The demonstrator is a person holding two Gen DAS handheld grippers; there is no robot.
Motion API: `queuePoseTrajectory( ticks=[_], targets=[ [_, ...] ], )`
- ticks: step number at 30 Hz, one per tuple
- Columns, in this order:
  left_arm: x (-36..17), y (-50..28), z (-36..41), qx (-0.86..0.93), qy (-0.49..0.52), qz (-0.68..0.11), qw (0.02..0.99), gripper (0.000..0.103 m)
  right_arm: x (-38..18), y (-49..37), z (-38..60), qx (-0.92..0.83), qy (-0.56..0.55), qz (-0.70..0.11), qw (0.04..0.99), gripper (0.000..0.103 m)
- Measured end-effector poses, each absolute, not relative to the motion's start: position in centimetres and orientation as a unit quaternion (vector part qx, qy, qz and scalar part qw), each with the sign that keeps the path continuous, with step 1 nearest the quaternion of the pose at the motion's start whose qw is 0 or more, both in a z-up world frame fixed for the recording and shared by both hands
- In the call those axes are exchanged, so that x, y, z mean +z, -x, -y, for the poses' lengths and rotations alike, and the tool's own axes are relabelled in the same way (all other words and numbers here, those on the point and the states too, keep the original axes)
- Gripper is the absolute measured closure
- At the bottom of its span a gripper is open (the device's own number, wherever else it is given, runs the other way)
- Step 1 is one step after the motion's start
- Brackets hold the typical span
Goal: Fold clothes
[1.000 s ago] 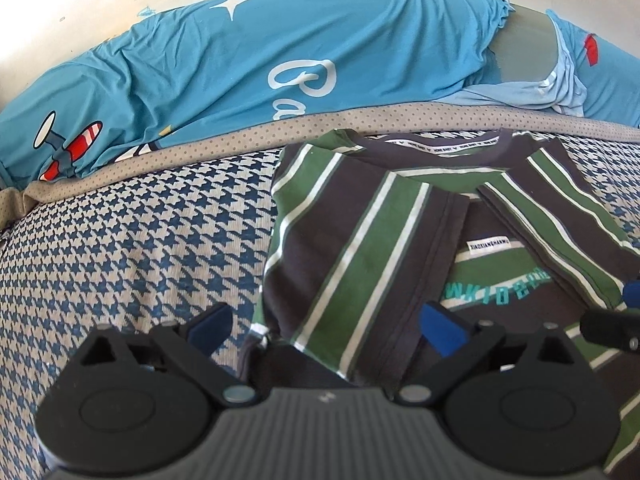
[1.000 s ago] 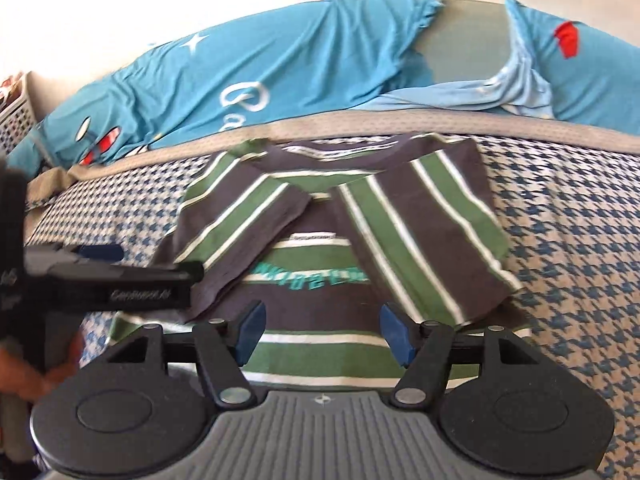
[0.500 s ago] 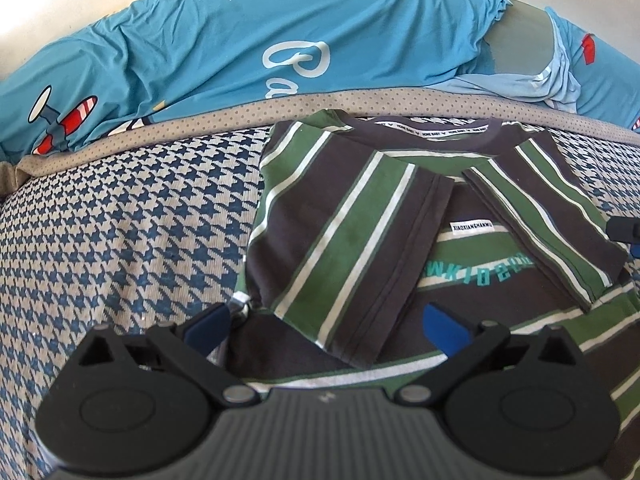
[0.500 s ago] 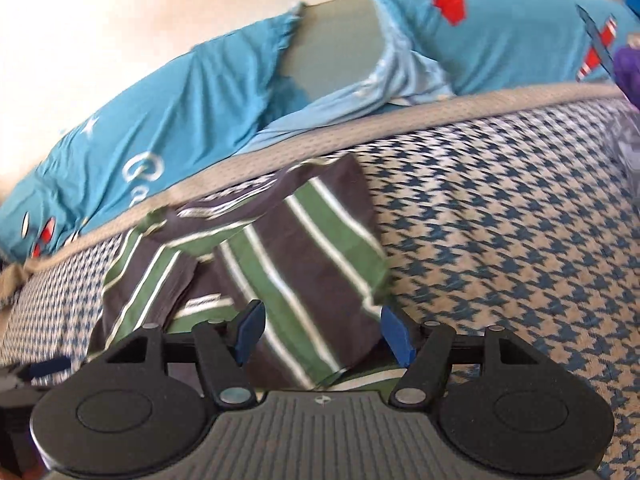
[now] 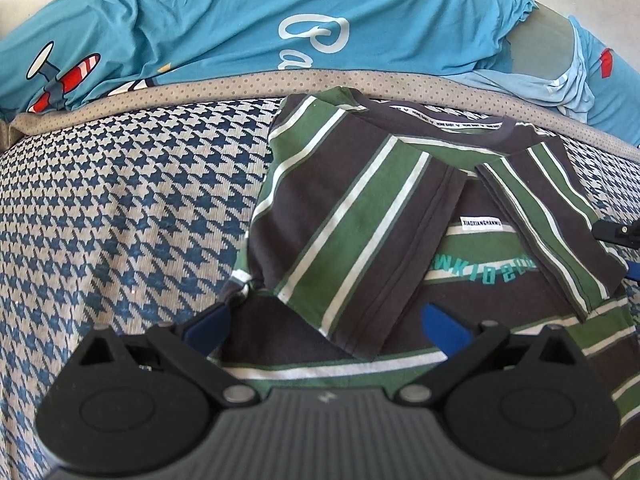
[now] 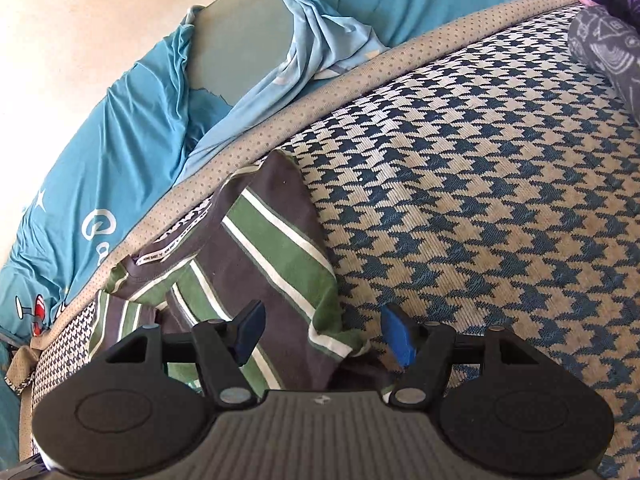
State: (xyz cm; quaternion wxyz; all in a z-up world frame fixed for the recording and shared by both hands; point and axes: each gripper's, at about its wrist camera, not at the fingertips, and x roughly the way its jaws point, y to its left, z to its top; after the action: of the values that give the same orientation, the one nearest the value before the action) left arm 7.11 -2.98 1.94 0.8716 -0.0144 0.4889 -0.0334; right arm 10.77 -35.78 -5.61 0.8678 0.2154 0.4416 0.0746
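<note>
label on striped shirt: "xiaoxianghanmu".

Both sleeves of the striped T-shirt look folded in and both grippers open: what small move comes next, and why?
Probably close the left gripper and right gripper on the striped T-shirt side edges: both sleeves already lie folded over its chest, jaws open astride either side.

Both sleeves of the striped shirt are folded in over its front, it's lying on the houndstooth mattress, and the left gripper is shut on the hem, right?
Not quite. The left gripper is open, jaws spread wide above the striped shirt, gripping nothing; the left wrist view shows it. The rest holds: both sleeves are folded in over the front, and the shirt lies on the houndstooth mattress.
</note>
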Motion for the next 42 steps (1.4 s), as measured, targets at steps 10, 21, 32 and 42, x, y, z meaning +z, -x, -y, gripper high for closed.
queuePoseTrajectory(
  ticks=[10, 21, 32, 42],
  targets=[
    [1.8, -6.9, 2.6, -0.027, 0.027, -0.493, 0.869, 0.000, -6.5, -11.7, 35.2, 0.109, -0.217, -0.423, 0.873, 0.059],
    [1.5, -6.9, 2.3, -0.025, 0.038, -0.498, 0.866, 0.000, -7.6, -11.7, 36.5, 0.120, -0.278, -0.420, 0.856, 0.089],
    [1.3, -6.9, 1.9, -0.019, 0.040, -0.499, 0.866, 0.000, -7.1, -10.9, 35.3, 0.108, -0.240, -0.401, 0.877, 0.093],
    [2.2, -6.3, 0.0, -0.009, 0.060, -0.493, 0.868, 0.000, -3.0, -8.8, 31.3, 0.111, -0.183, -0.346, 0.914, 0.095]
  ],
)
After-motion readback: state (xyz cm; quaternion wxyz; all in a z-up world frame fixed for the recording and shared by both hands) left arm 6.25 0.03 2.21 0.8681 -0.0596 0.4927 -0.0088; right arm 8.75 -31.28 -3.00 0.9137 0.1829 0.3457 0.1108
